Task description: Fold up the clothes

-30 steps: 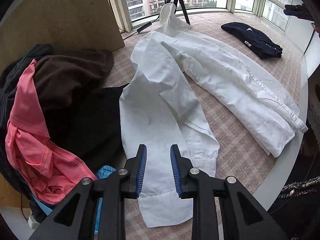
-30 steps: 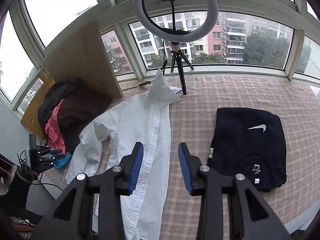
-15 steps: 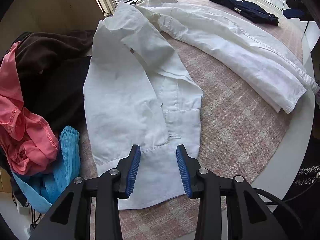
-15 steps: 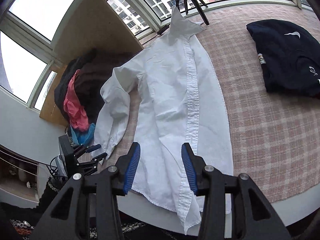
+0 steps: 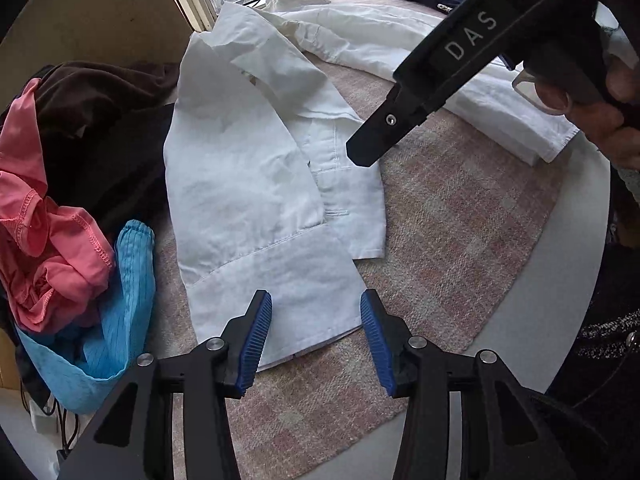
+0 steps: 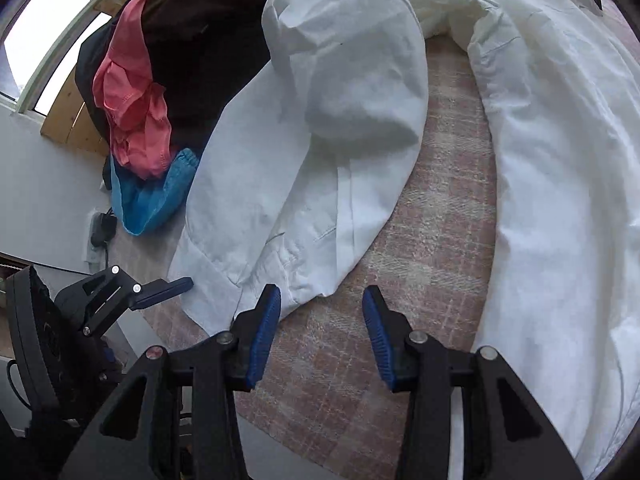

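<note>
pink plaid cloth (image 5: 460,216) covered the round table by the windows | crumpled white cotton shirt (image 5: 240,152) lay spread on it, cuff nearest | left gripper (image 5: 316,336) jaws were opening, cuff between them, not pinched | right gripper (image 6: 320,332) stood half-wide, empty, just beside the sleeve end | pile of pink, brown and blue clothes (image 5: 60,208) sat beside the sleeve

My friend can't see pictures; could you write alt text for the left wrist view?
An opening left gripper hovers over the cuff of a white shirt on a checked cloth; the right gripper reaches in from the upper right.
</note>
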Available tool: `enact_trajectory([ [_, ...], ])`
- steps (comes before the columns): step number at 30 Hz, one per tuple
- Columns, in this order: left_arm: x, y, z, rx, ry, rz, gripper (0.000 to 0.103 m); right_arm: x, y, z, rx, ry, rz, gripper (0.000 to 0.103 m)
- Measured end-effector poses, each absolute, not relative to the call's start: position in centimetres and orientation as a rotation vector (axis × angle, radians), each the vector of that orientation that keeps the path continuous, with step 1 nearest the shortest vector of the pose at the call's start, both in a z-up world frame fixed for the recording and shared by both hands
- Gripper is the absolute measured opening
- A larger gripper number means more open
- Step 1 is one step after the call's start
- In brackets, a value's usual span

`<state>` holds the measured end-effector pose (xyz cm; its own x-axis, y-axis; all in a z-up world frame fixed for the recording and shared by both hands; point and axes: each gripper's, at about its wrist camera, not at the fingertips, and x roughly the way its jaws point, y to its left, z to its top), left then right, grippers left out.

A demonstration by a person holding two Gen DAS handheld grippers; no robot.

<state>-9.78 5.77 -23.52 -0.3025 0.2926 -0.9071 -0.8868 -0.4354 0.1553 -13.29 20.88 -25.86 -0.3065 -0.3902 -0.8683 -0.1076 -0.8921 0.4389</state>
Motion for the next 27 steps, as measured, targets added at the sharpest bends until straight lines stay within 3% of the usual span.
enact_trajectory([
  [4,-9.7,5.9,-23.1,-1.106,0.865,1.840,0.044,-13.9,19.1,-25.3,1.713,-0.521,-2.372,0.041],
  [6,-9.0,6.0,-22.5,-1.077,0.856,1.848,0.048,-13.9,18.7,-25.3,1.705,-0.458,-2.412,0.021],
  [7,-8.6,6.1,-22.1,-1.061,0.851,1.852,0.054,-13.9,18.6,-25.3,1.701,-0.433,-2.431,0.018],
  [9,-8.8,6.5,-22.9,-1.075,0.882,1.858,0.056,-13.9,19.3,-25.5,1.692,-0.488,-2.414,0.008],
  [12,-9.8,6.4,-23.4,-1.128,0.811,1.828,0.041,-13.6,21.0,-25.4,1.659,-0.642,-2.366,0.005],
  [14,-10.6,6.1,-23.2,-1.170,0.731,1.788,0.005,-13.5,21.7,-25.1,1.635,-0.671,-2.368,0.004],
  [17,-11.5,5.9,-22.3,-1.198,0.680,1.777,0.003,-13.1,22.4,-24.0,1.585,-0.686,-2.373,0.003],
  [20,-11.9,5.5,-19.2,-1.187,0.517,1.766,0.003,-12.6,23.0,-21.8,1.525,-0.653,-2.408,0.003],
  [24,-12.4,4.8,-13.5,-1.120,0.223,1.733,0.003,-11.6,24.5,-16.7,1.419,-0.574,-2.472,0.003],
  [27,-13.8,3.5,-10.4,-1.102,-0.014,1.704,0.003,-10.8,24.3,-11.8,1.331,-0.415,-2.509,0.003],
])
